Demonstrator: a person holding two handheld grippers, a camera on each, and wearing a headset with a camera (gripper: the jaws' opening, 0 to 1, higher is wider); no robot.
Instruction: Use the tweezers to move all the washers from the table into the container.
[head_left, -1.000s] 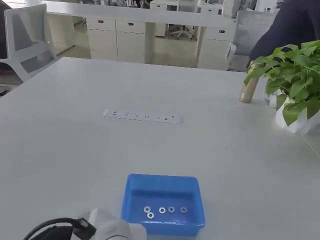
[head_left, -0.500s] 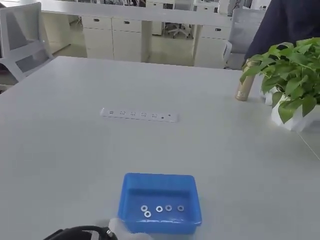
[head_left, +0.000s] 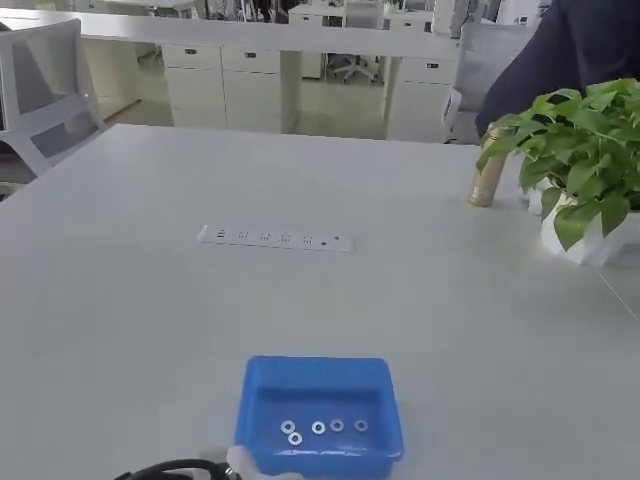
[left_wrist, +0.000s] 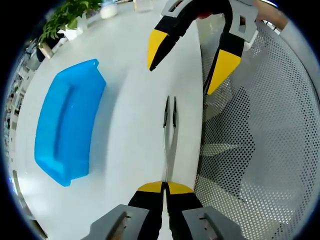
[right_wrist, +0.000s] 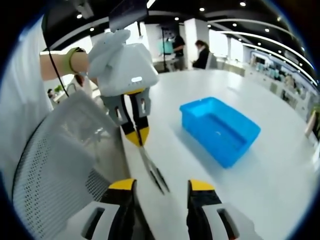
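Down past the head view's bottom edge goes the white gripper body that sat off the container's (head_left: 320, 366) near-left corner a second ago; a black cable (head_left: 165, 468) curls there now. I've got the left tongs (left_wrist: 165, 188) clamped on the tweezers (left_wrist: 165, 165) at their joined end. Their long axis runs straight out ahead, roughly alongside the container's long wall. The prongs aim at the right tongs (right_wrist: 161, 184), which stand wide apart and empty, so those are the nearer to the tips. Five washers (head_left: 318, 427) lie in a loose row on the container's floor, and I judge the shifting done. Hard to read: whether the prong tips pinch anything. Cut off in the head view is the strip of bench (head_left: 150, 320) on my side of the container.
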